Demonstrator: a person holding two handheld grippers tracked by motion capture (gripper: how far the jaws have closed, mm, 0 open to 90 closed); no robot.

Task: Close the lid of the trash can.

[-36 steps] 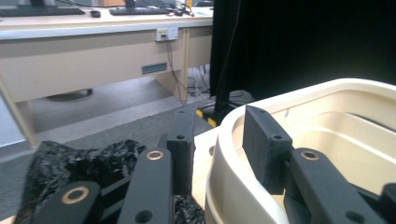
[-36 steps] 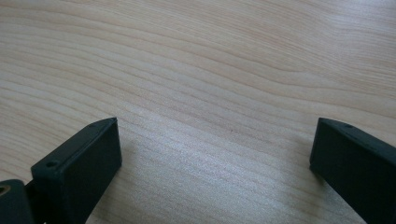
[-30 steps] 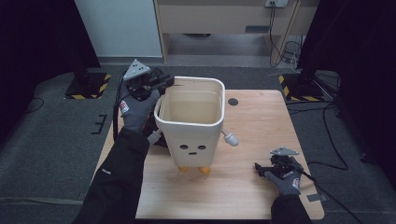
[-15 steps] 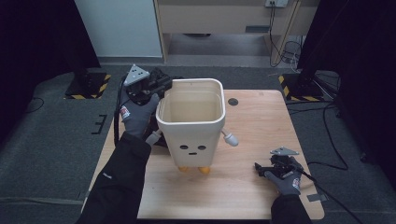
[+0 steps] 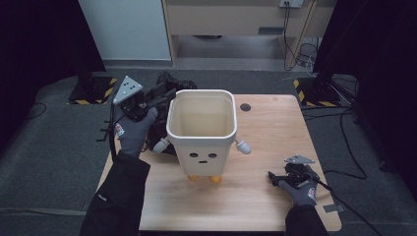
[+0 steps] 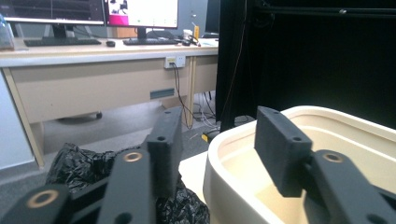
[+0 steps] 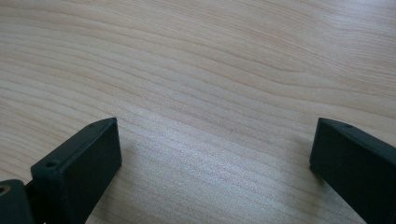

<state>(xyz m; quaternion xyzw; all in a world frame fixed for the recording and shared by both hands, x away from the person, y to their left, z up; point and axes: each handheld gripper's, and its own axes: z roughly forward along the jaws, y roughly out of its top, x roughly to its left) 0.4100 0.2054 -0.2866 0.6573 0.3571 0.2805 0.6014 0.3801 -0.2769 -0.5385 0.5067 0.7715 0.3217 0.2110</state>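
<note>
I have the left gripper at the far left rim of the cream face-printed bin, which stands upright mid-table on its two orange feet. Its jaws have just been opening and now straddle the rim without pressing it, one jaw inside the bin, the other outside over a crumpled black plastic bag. My right gripper rests low on the wooden table near its right front, jaws spread wide over bare wood.
</note>
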